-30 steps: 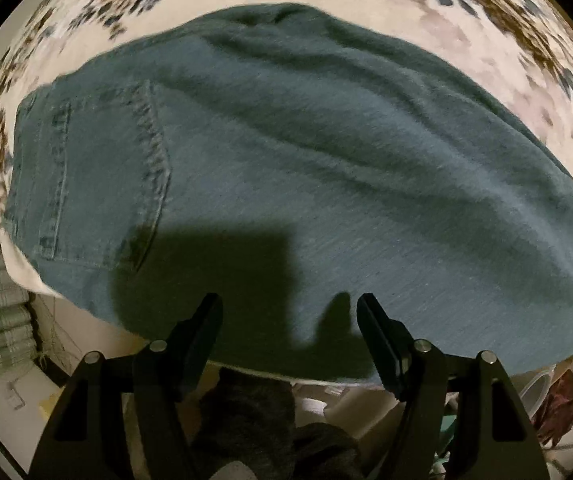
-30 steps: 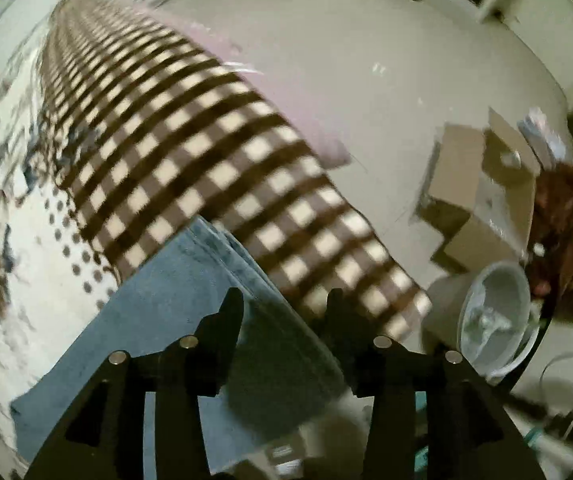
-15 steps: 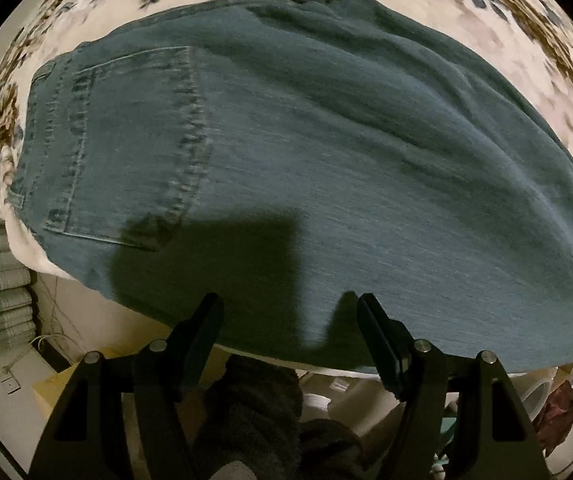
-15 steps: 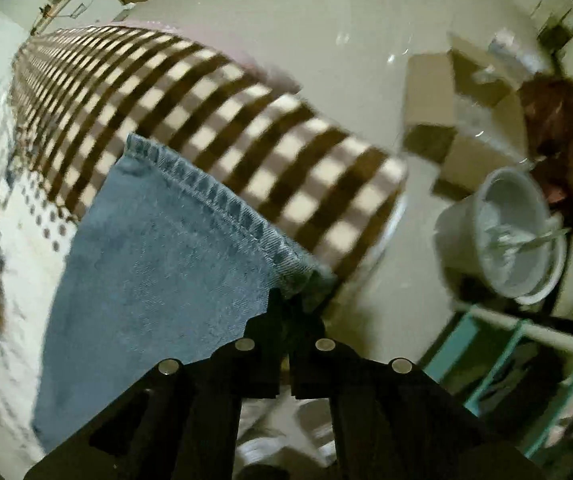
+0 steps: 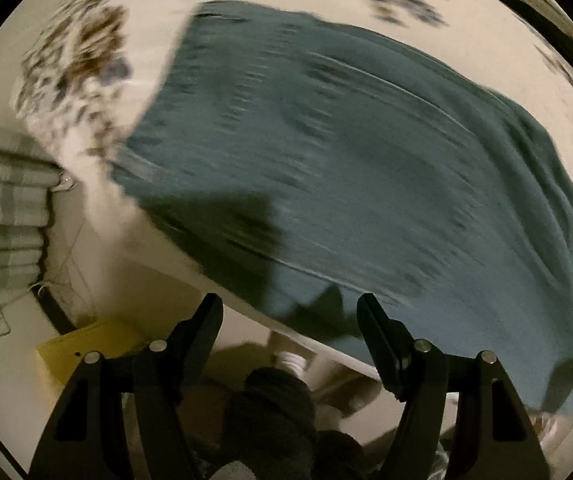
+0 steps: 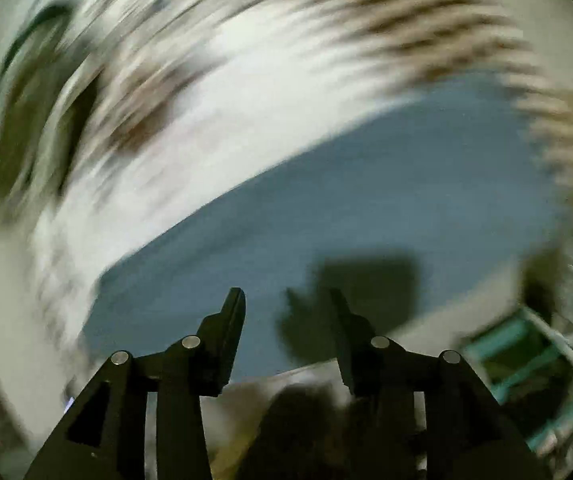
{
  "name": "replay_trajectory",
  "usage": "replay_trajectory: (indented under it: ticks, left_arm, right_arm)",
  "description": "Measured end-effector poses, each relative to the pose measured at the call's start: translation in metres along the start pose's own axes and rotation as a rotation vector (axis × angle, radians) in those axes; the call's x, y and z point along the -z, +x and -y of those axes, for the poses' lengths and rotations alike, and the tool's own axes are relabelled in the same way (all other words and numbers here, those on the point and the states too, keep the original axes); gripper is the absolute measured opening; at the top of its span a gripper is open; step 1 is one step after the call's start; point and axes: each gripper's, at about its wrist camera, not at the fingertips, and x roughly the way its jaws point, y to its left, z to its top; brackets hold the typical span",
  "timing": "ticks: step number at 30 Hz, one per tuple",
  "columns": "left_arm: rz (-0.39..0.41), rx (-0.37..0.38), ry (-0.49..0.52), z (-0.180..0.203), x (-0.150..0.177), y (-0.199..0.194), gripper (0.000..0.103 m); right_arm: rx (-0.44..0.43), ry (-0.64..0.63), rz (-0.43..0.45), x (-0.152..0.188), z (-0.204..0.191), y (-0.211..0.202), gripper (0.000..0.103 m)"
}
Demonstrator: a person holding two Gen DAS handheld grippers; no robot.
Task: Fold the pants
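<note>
Lying across a patterned surface [image 5: 86, 52], folded denim pants [image 5: 346, 168] stretch ahead of two empty tongs.

The pants fill the middle of both blurred views, their long axis running left to right across the line of the tongs, near edge just ahead of the tips. Left tongs [image 5: 289, 312] gape wide, holding nothing. Right tongs [image 6: 288, 308] stand partly open over the denim [image 6: 326, 216], also empty and seemingly nearer.

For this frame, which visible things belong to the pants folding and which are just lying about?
Part of the job:
- blue denim pants, lying on the cloth
- open left gripper
- open right gripper

Just lying about:
- floral patterned bed cloth
- yellow box
- teal metal frame
</note>
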Motion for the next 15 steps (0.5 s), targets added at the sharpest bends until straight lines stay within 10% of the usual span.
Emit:
replay_trajectory:
  ticks: [7,15]
  left_arm:
    - [0.000,0.052,-0.281,-0.092,-0.041,0.008,0.068]
    - [-0.010,0.100,-0.402,-0.133,-0.067,0.034,0.067]
  right_arm:
    - [-0.127,-0.140,-0.246,0.017,-0.183,0.139,0.049]
    - [-0.077,0.119,-0.390,0.124,-0.148,0.203,0.049]
